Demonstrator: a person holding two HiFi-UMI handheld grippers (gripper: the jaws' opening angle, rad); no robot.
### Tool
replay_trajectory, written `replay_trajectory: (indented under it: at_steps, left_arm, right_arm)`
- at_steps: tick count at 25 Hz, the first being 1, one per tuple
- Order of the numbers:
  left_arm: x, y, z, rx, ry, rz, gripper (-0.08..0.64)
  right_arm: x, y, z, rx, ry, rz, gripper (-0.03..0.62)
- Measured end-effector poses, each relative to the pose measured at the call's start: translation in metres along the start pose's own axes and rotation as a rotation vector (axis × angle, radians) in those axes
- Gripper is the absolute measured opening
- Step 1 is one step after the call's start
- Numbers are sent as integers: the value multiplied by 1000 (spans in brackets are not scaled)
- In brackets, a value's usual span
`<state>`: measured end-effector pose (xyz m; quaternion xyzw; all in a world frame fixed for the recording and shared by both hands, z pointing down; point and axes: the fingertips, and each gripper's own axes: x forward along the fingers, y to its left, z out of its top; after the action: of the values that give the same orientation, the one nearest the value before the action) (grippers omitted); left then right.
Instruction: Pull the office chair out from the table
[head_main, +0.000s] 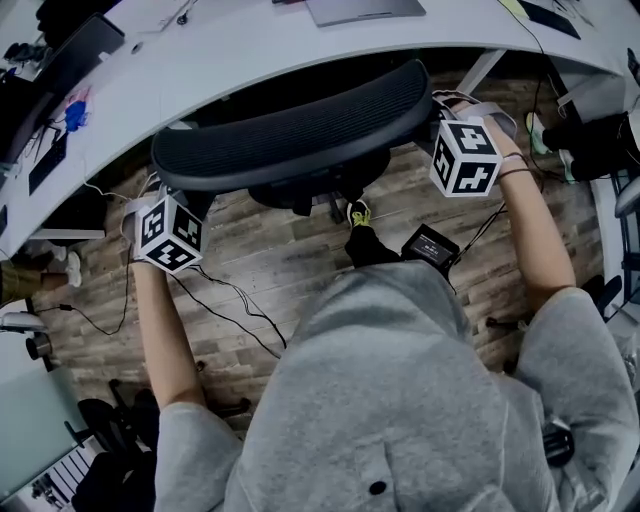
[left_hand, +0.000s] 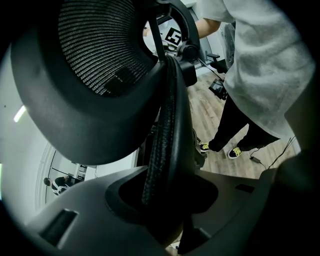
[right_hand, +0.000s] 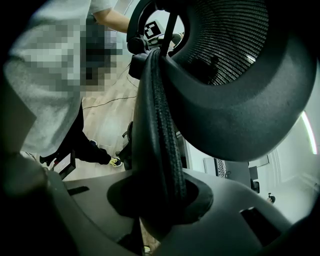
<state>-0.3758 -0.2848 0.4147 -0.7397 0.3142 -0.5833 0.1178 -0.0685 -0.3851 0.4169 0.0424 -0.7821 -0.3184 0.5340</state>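
Note:
The black mesh office chair (head_main: 300, 125) stands with its seat partly under the curved white table (head_main: 250, 45). Its curved backrest faces me. My left gripper (head_main: 165, 190) is shut on the backrest's left rim, and my right gripper (head_main: 441, 103) is shut on the right rim. In the left gripper view the padded rim (left_hand: 167, 125) runs down into the left gripper (left_hand: 160, 200), between its jaws. The right gripper view shows the same: the rim (right_hand: 160, 125) sits clamped in the right gripper (right_hand: 160, 200). The chair's base is mostly hidden under the backrest.
A laptop (head_main: 365, 10) lies on the table's far side. Cables (head_main: 230, 305) trail over the wood floor and a small black box (head_main: 430, 245) lies by my foot (head_main: 358, 213). Another chair's base (head_main: 110, 420) is at the lower left.

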Motion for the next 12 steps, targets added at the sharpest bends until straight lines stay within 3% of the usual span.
replay_trajectory:
  at_steps: [12]
  left_arm:
    - [-28,-39,-3,10,-7,0,155]
  right_arm:
    - [-27,46,16,22,17,-11,104]
